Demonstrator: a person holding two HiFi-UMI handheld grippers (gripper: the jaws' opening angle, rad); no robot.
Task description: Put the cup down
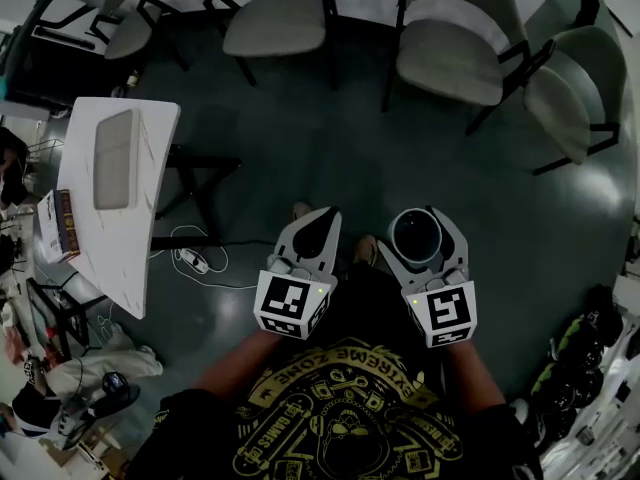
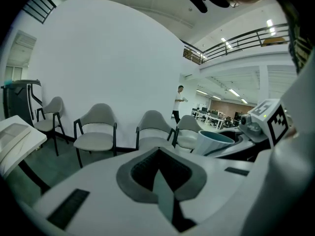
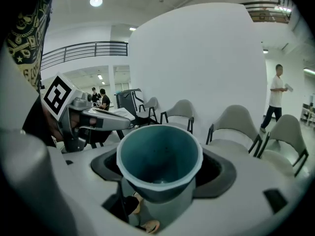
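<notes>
Hanging over the dark green floor point(image 1: 330, 158), a teal plastic cup with a pale rim point(image 1: 415, 236) is grasped by the right gripper point(image 1: 422, 216), whose jaws are closed wide around the cup wall. In the right gripper view the cup point(image 3: 160, 161) is seen from its mouth, tilted forward, and it looks empty. The left gripper point(image 1: 318, 220) is clenched with nothing between its jaws, which is confirmed in the left gripper view point(image 2: 165, 181).

The main risk is judged to be a release at the wrong place. No support is seen under the cup, and the white marble-patterned table point(image 1: 120, 238) stands well apart at the left side, so the cup would be dropped to the floor if the jaws were opened here. Because the cup narrows to its base and is held tilted, a slip through a loosened grasp is also possible. A white cable point(image 1: 190, 258) lies on the floor near the table and could be stepped on during the approach.

Counted: one cup, two grippers, one table, and four grey padded chairs point(image 1: 275, 13) in the head view.
</notes>
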